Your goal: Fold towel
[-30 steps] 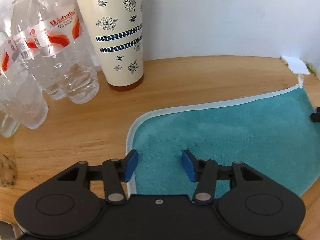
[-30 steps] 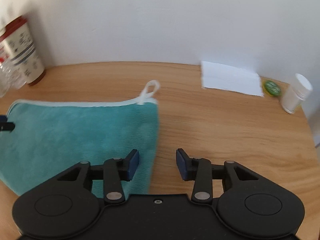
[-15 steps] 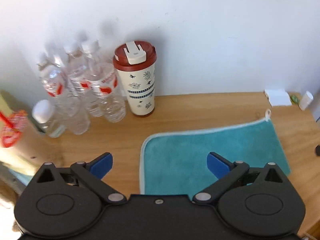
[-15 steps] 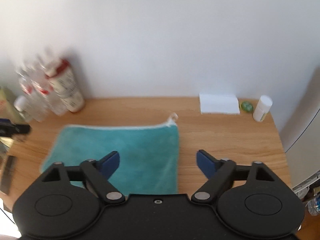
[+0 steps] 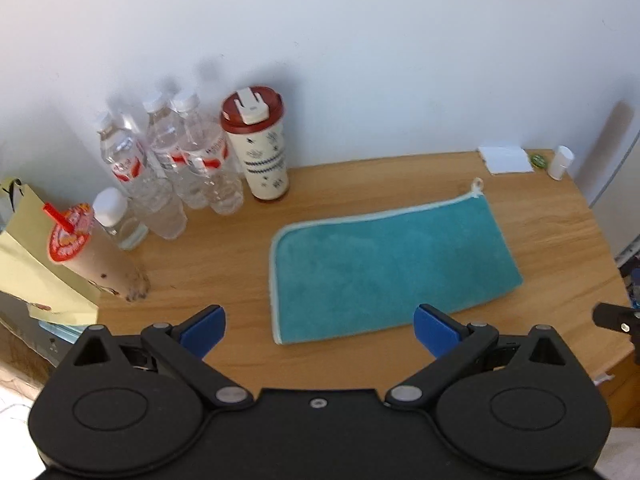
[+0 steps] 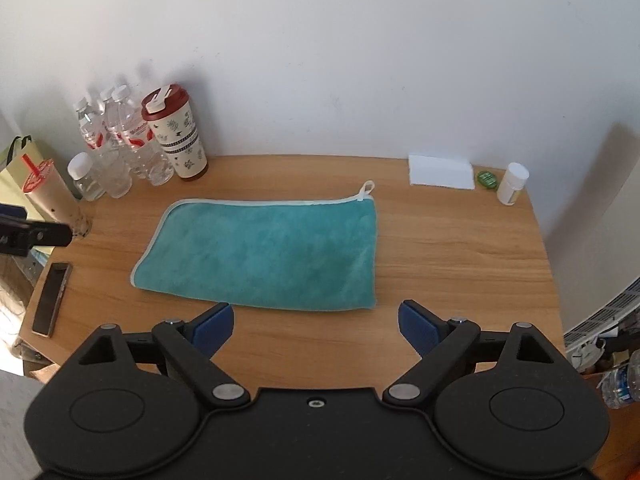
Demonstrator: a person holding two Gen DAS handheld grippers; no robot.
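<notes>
A teal towel (image 5: 384, 268) (image 6: 264, 252) with a pale hem and a small hanging loop lies flat on the wooden table (image 6: 460, 248), folded into a long rectangle. My left gripper (image 5: 318, 330) hangs open, high above the table's near edge, with nothing between its blue pads. My right gripper (image 6: 316, 326) is open too, raised and pulled back from the towel's near edge. Neither gripper touches the towel. A tip of the left gripper (image 6: 32, 234) shows at the left edge of the right wrist view.
Several water bottles (image 5: 176, 176), a red-lidded tumbler (image 5: 258, 148) and a bubble tea cup (image 5: 92, 256) stand at the back left. A white napkin (image 6: 440, 172), a green item (image 6: 487, 178) and a white pill bottle (image 6: 512, 183) sit back right. A phone (image 6: 52, 298) lies left.
Both grippers have risen and drawn back from the towel and opened wide. The towel stays flat on the table.
</notes>
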